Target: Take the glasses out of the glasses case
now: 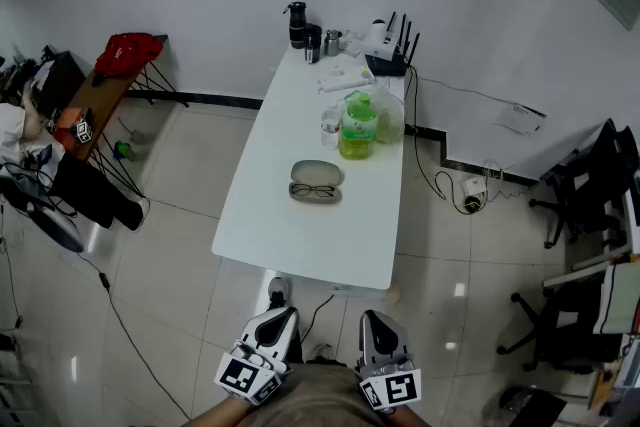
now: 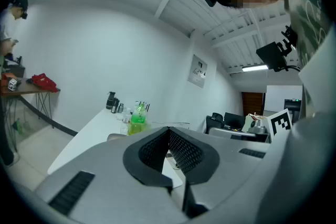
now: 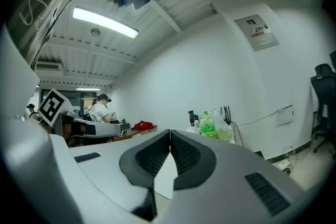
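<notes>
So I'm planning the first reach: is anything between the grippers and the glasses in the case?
Nothing visible. The left hand-held gripper and right hand-held gripper are shut, short of the table; only its bare top lies before the open case and its glasses. The bottle stands behind it.

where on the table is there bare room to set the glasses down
The near end, between the glasses case and the table edge, is bare. So is the left strip beside the green bottle. The far end around the router and black flask is crowded.
</notes>
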`<state>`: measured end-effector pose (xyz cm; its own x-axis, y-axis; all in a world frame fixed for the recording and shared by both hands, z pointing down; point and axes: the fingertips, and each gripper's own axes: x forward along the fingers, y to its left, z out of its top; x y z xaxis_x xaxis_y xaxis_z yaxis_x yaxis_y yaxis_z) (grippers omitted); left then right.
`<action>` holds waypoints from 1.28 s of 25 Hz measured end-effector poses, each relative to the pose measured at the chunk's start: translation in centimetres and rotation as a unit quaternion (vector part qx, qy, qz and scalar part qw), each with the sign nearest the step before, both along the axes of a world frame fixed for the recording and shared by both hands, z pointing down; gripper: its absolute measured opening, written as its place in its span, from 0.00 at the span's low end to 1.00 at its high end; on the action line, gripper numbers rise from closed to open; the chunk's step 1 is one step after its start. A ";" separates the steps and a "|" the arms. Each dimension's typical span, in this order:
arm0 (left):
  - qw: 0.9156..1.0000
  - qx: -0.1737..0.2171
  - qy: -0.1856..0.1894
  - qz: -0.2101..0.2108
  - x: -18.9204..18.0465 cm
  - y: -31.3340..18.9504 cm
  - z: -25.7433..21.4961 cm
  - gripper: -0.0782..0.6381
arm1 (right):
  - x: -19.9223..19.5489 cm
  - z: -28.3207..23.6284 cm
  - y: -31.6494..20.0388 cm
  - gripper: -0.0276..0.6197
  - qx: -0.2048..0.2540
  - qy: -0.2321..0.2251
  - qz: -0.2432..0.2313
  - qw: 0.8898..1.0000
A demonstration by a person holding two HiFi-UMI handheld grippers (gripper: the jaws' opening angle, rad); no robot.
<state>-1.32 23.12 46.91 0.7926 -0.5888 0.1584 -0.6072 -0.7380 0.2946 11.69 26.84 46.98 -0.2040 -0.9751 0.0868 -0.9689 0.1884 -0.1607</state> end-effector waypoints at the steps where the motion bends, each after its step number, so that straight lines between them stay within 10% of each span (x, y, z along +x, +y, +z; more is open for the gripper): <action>1: 1.000 0.002 -0.001 0.004 0.0 -0.9 -0.2 0.11 | -0.2 0.0 -0.8 0.06 -0.001 0.000 0.002 1.000; 32: 0.997 -0.038 0.061 0.030 -5.5 -21.8 -1.5 0.11 | -7.8 -1.3 -22.2 0.06 -0.059 0.046 0.007 0.997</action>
<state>-6.77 1.37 45.40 0.8416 -0.5304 0.1018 -0.5196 -0.7437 0.4206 3.94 4.64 45.71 -0.1765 -0.9595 0.2195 -0.9829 0.1600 -0.0911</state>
